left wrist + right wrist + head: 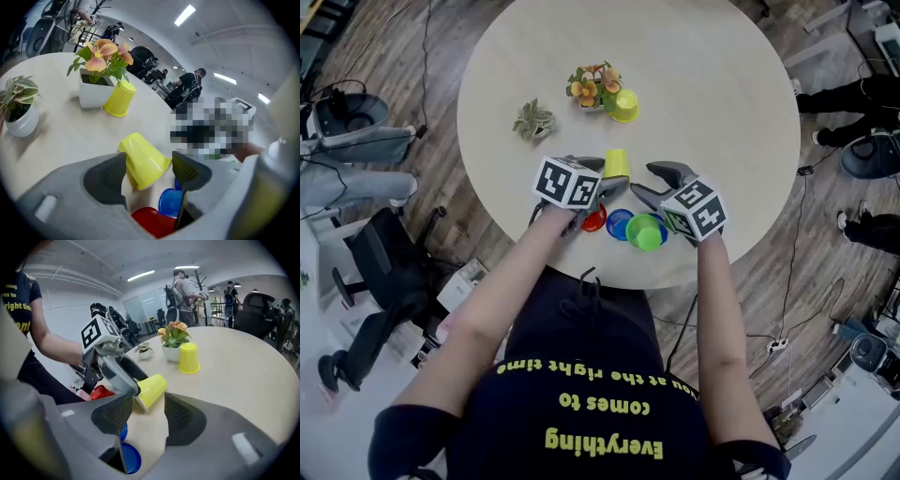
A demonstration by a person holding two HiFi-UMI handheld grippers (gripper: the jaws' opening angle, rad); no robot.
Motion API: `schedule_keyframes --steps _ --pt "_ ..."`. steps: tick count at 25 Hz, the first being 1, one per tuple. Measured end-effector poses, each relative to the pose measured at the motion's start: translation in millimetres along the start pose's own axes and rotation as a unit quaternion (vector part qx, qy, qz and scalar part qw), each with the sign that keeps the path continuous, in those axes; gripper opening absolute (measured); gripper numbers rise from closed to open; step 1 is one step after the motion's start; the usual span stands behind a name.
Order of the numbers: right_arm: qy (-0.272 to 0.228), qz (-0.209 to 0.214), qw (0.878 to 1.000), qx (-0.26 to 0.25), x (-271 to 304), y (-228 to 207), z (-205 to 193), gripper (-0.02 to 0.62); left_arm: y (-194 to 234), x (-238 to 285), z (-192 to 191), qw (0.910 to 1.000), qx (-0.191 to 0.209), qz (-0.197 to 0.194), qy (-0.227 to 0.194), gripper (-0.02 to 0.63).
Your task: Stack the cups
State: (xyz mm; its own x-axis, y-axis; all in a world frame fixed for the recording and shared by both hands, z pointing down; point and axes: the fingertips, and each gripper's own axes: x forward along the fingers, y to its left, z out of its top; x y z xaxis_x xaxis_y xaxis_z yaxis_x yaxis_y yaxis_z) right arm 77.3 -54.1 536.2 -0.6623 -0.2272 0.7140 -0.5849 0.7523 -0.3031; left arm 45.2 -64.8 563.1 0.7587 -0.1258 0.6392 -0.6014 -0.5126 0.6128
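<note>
Squeeze gently mid-wall w/ left claw [150, 162] – open round tipped yellow cup [140, 157], not gripping yet – right claw [149, 405] open, empty.

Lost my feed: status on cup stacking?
Left hand-held gripper open astride tipped yellow cup. Right hand-held gripper open, empty. Red cup, blue cup, green cup nearby.

Cups [647, 232] cluster near the table [722, 112] edge, plants [534, 120] seemingly behind.

Left claw [602, 184] and right claw [649, 184] angle downward side by side; jaws apart.
</note>
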Motion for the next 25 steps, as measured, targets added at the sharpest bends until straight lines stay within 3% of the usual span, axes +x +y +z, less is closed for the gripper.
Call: schedule_keyframes --steps 5,11,15,19,22,25 --pt "0.013 -0.004 1.0 -0.004 7.9 -8.2 -7.0 0.164 2.2 -0.9 5.2 0.9998 0.014 -0.009 -0.008 0.308" --pt "-0.103 0.003 0.99 0.094 -12.8 -27.2 33.6 0.171 -9.5 -14.1 22.4 0.9928 0.104 -0.022 -0.056 0.302" --pt "-0.166 0.055 0.973 0.15 -23.1 -23.1 61.6 0.232 -26.9 -25.0 33.1 0.9772 0.189 -0.041 -0.087 0.301" --pt "-0.181 0.088 0.963 0.18 -24.8 -19.3 70.3 0.286 -51.1 -34.5 37.8 0.9567 0.262 -0.066 -0.108 0.299" --pt "-0.178 0.102 0.96 0.188 -23.9 -16.7 72.1 0.293 -66.6 -41.4 38.1 0.9449 0.292 -0.089 -0.118 0.299" --pt "-0.18 0.12 0.957 0.194 -24.7 -10.5 76.6 0.273 -71.0 -47.4 39.6 0.9394 0.303 -0.092 -0.132 0.299"
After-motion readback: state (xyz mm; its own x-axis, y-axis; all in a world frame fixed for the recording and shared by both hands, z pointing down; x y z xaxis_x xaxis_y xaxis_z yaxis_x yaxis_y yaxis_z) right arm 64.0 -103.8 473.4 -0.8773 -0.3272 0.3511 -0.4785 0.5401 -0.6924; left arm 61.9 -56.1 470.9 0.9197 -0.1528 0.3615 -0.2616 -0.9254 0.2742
